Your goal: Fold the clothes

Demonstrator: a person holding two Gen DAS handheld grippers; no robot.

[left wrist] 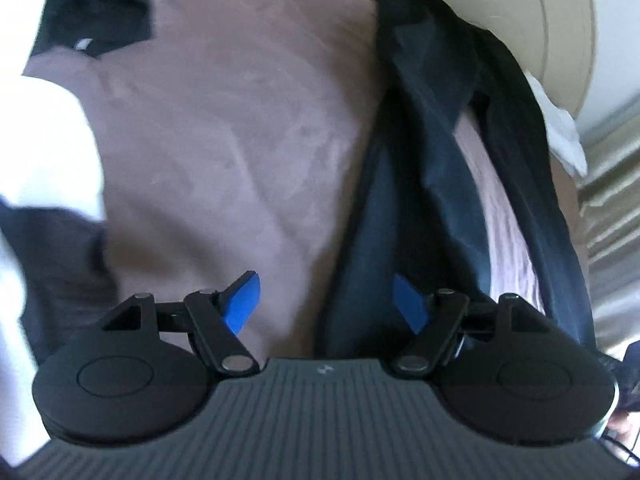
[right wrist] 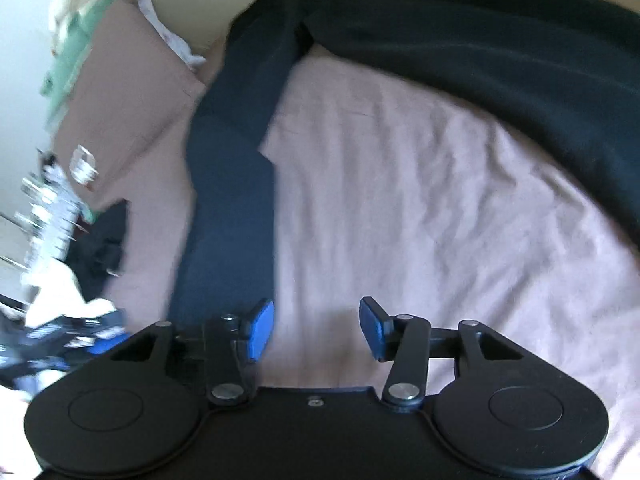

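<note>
A dark navy garment (left wrist: 432, 168) lies stretched over a dusty-pink bedsheet (left wrist: 224, 128). In the left wrist view it runs from the upper right down to the right blue fingertip. My left gripper (left wrist: 326, 300) is open, its right pad over the cloth's edge, nothing held. In the right wrist view a long dark sleeve or leg (right wrist: 236, 184) runs down the left and the garment's body (right wrist: 480, 40) spreads across the top. My right gripper (right wrist: 316, 328) is open above bare sheet (right wrist: 400, 200), the dark strip just past its left pad.
A pink pillow (right wrist: 132, 96) and a white cloth (right wrist: 168, 32) lie near a beige headboard (left wrist: 560, 32). White fabric (left wrist: 44, 140) sits at the left, a dark pile (right wrist: 104, 244) and blurred clutter at the bed's left side. A curtain (left wrist: 612, 184) hangs at the right.
</note>
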